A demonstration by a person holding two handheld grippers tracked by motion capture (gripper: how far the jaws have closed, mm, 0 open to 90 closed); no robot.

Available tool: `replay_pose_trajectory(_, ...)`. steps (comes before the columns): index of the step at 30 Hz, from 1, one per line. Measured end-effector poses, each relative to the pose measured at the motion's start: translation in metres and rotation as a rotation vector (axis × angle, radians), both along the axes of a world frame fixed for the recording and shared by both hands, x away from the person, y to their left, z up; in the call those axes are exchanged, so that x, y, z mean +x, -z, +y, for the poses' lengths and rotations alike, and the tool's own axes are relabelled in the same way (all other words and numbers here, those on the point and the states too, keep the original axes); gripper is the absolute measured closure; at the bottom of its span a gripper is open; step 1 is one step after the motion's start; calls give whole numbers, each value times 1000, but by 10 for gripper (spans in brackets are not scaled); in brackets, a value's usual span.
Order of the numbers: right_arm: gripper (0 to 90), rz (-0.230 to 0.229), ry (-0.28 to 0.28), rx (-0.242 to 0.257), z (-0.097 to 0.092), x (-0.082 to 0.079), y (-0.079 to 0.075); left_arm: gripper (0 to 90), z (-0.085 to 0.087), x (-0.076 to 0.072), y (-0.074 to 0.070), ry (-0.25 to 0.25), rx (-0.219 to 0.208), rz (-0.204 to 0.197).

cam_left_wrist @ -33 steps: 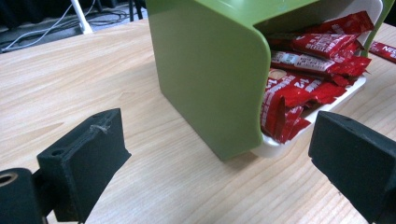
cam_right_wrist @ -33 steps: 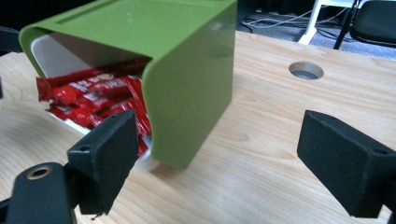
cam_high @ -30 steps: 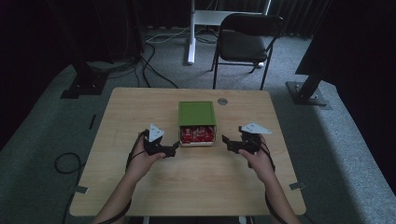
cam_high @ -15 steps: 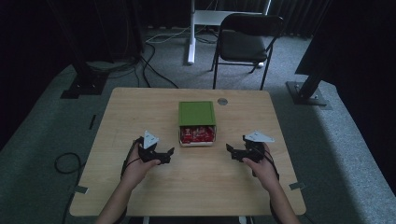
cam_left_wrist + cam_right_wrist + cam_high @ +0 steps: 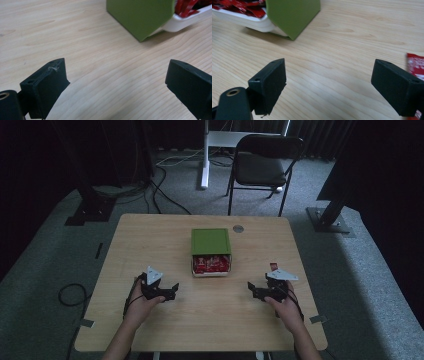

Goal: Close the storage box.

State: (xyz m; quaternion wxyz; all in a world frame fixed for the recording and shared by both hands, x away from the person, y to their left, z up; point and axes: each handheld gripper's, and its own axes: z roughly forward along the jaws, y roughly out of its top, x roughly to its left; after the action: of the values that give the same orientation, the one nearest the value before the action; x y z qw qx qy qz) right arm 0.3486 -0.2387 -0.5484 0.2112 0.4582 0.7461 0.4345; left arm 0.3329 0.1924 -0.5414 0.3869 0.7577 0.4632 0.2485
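A green box (image 5: 210, 241) with a white inner tray (image 5: 211, 271) pulled partly out toward me sits mid-table; red packets (image 5: 212, 263) fill the tray. My left gripper (image 5: 172, 291) rests low on the table to the box's front left, jaws wide apart and empty. My right gripper (image 5: 251, 290) sits to the front right, also open and empty. The left gripper view has the green box (image 5: 140, 17) and the tray (image 5: 185, 20) beyond the jaws. The right gripper view has the box (image 5: 292, 15), the tray (image 5: 244, 21) and a loose red packet (image 5: 415, 65) by the right jaw.
The wooden table (image 5: 150, 240) has a small round grommet (image 5: 238, 228) behind the box. A loose red packet (image 5: 273, 267) lies just beyond my right gripper. A black chair (image 5: 262, 162) and stand bases stand on the carpet past the table.
Both grippers have drawn back from the box toward me and apart, the left going left and the right going right. The box has stayed put.
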Motion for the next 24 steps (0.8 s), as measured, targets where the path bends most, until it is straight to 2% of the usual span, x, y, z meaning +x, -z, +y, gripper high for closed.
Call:
replay_pose_trajectory(2, 124, -1, 8, -12, -4, -2, 1, 47, 3, -1, 1, -11, -1, 2)
replay_pose_trajectory(11, 124, 6, 64, -7, -25, -12, 5, 47, 17, -7, 4, -51, -1, 12)
replay_pose_trajectory(12, 124, 9, 84, -10, -33, -14, 6, 47, 22, -9, 5, -61, 1, 12)
replay_pose_trajectory(16, 124, 10, 113, -23, -45, -17, 8, 47, 31, -12, 7, -86, 6, 26)
replay_pose_trajectory(21, 124, 30, 146, -44, -56, -20, 11, 47, 39, -15, 9, -108, 7, 35)
replay_pose_trajectory(24, 124, 68, 183, -55, -66, -21, 15, 47, 46, -17, 10, -129, 13, 47)
